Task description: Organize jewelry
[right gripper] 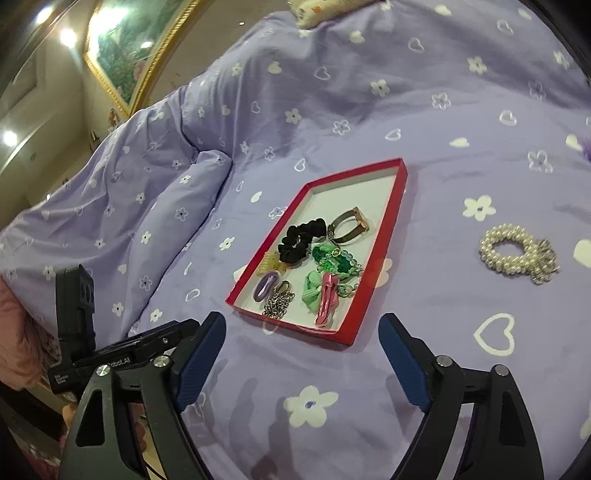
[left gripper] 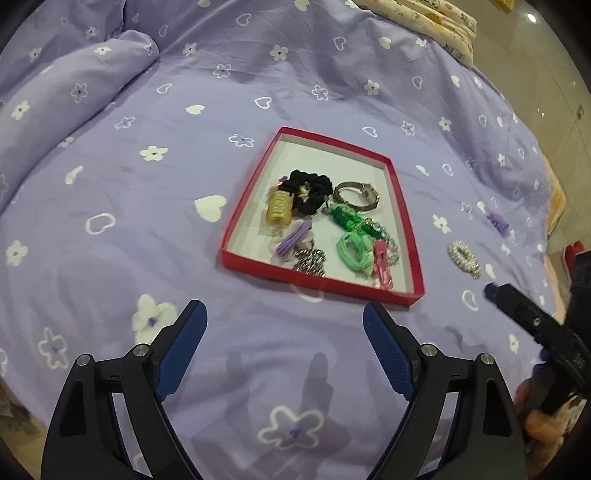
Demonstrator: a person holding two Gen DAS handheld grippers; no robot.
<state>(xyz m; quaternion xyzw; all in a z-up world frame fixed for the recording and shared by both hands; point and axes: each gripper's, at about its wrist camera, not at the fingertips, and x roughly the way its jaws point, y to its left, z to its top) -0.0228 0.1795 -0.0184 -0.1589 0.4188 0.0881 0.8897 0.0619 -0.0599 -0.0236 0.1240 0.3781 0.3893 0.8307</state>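
Observation:
A shallow red box [left gripper: 404, 221] [right gripper: 400, 195] with a white floor lies on a lilac flowered bedspread. Inside it are a black scrunchie [left gripper: 310, 188] [right gripper: 301, 236], a metal watch [left gripper: 356, 195] [right gripper: 347, 225], a gold claw clip [left gripper: 280, 211], green hair ties [left gripper: 352, 251] [right gripper: 314, 288], a pink clip [left gripper: 382, 264] [right gripper: 327, 299], a purple tie [left gripper: 291, 240] [right gripper: 266, 290] and a silver chain [left gripper: 310, 260] [right gripper: 279, 304]. A pearl bracelet [left gripper: 463, 256] [right gripper: 517, 253] lies on the bedspread right of the box. My left gripper [left gripper: 282, 319] hangs open and empty before the box. So does my right gripper [right gripper: 303, 328].
A small purple piece [left gripper: 496, 221] [right gripper: 587, 147] lies on the bedspread beyond the pearls. A folded lilac duvet [left gripper: 74, 92] [right gripper: 147, 206] rises to the left. A patterned pillow [left gripper: 432, 22] lies at the far edge. A gold-framed picture [right gripper: 129, 51] hangs on the wall.

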